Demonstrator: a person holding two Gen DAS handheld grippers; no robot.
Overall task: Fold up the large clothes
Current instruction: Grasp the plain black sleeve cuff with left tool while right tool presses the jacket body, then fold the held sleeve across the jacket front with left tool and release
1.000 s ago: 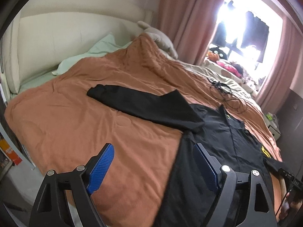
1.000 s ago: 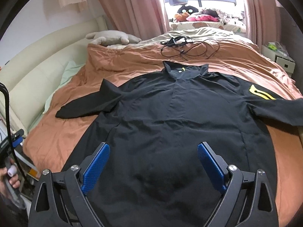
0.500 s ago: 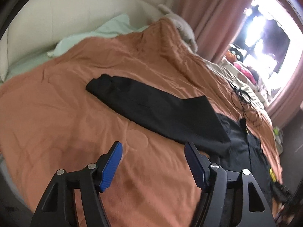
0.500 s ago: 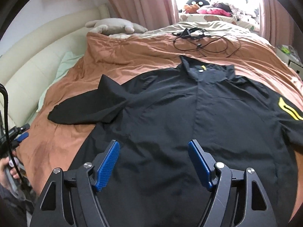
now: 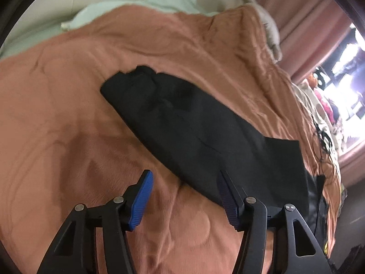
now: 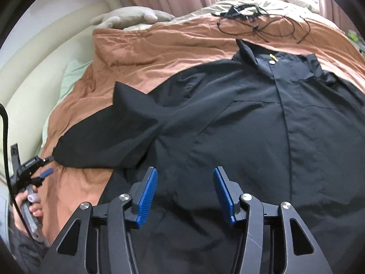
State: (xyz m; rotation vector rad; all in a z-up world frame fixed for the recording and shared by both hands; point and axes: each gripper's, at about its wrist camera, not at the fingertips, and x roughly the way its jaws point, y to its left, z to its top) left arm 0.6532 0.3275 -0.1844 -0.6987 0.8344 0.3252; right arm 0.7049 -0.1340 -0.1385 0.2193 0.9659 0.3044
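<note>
A large black jacket [image 6: 262, 118] lies face up and spread flat on the orange bedspread [image 6: 159, 45], collar at the far end. Its left sleeve [image 5: 194, 127] stretches out across the bedspread, also seen in the right wrist view [image 6: 109, 141]. My left gripper [image 5: 184, 178] is open and empty, low over the sleeve's near edge; its right finger is over black cloth. My right gripper [image 6: 185, 173] is open and empty, just above the jacket's lower left body. The left gripper also shows at the left edge of the right wrist view [image 6: 34, 169].
A tangle of black cable [image 6: 257, 22] lies on the bed beyond the collar. A grey plush toy [image 6: 130, 18] and a pale green pillow [image 5: 141, 6] lie by the cream headboard. Pink curtains [image 5: 308, 22] and a bright window stand beyond the bed.
My left gripper has moved forward and down onto the sleeve, jaws narrowing somewhat. My right gripper has dropped closer to the jacket body and shifted left, jaws also narrower.
</note>
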